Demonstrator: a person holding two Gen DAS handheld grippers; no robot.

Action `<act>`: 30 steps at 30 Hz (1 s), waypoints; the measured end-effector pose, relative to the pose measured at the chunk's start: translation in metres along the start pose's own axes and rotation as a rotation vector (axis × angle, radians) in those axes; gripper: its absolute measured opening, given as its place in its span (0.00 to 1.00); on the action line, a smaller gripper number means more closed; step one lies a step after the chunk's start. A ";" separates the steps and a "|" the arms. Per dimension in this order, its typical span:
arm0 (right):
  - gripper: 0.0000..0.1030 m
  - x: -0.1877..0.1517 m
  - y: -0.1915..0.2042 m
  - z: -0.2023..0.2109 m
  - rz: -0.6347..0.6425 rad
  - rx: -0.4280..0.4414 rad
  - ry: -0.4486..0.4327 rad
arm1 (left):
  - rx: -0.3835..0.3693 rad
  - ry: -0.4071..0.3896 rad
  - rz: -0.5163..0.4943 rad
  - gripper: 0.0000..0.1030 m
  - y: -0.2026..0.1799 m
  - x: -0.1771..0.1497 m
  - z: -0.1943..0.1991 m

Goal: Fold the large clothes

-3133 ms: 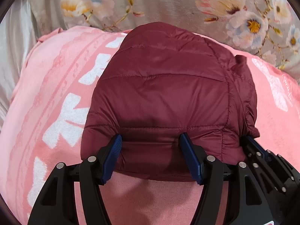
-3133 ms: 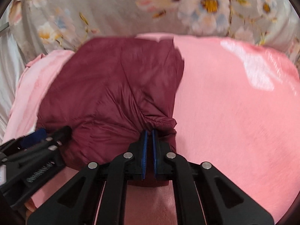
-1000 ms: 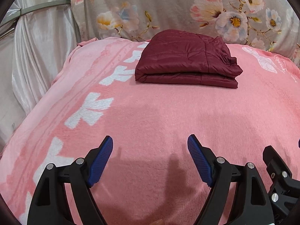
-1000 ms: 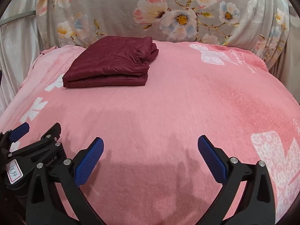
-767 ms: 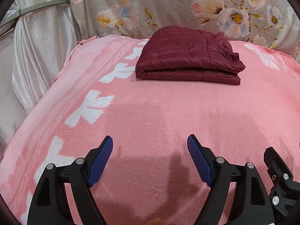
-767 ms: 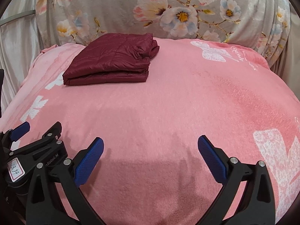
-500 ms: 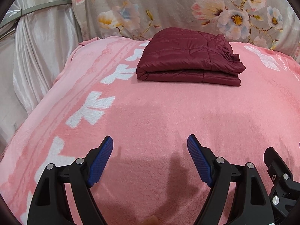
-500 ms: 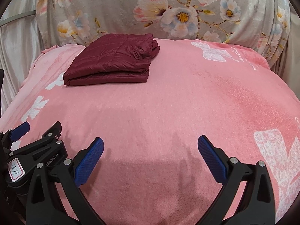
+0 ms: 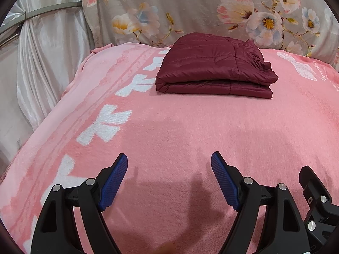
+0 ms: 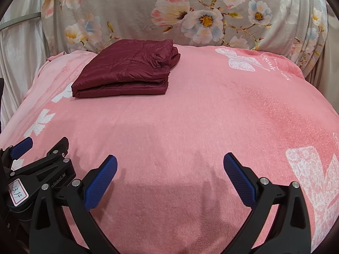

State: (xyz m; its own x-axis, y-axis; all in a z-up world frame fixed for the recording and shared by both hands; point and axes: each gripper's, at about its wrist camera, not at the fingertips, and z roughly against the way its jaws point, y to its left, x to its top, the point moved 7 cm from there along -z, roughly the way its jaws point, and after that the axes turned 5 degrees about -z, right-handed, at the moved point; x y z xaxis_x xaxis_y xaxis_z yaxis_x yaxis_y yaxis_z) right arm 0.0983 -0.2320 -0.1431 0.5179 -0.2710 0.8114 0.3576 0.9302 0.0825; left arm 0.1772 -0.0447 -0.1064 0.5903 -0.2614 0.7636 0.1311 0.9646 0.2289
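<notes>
Pink blanket [image 9: 190,127] carries folded maroon jacket [image 9: 214,69] near floral pillow [image 9: 190,10]. Left gripper [image 9: 169,165] and right gripper [image 10: 170,166]: fingers apart, holding nothing, well clear.

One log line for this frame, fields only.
stage: fold done | maroon jacket: folded on pink blanket | left hand-held gripper: open, empty | right hand-held gripper: open, empty

Both hand-held grippers off the folded jacket [image 9: 214,67], open, withdrawn.
</notes>
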 end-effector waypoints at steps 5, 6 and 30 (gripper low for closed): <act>0.95 0.001 -0.001 0.000 0.002 -0.002 0.002 | 0.001 0.000 0.001 0.75 0.000 0.000 0.001; 0.95 0.001 -0.001 0.000 0.003 -0.003 0.002 | 0.003 -0.001 0.001 0.75 0.000 0.000 0.001; 0.95 0.002 -0.002 -0.001 0.006 -0.001 0.002 | 0.004 -0.002 -0.002 0.75 0.001 0.000 0.000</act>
State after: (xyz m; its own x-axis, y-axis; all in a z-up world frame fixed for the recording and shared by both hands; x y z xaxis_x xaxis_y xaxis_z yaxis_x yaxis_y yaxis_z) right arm 0.0989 -0.2346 -0.1422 0.5215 -0.2657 0.8108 0.3550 0.9317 0.0770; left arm 0.1774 -0.0434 -0.1062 0.5884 -0.2633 0.7645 0.1290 0.9640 0.2327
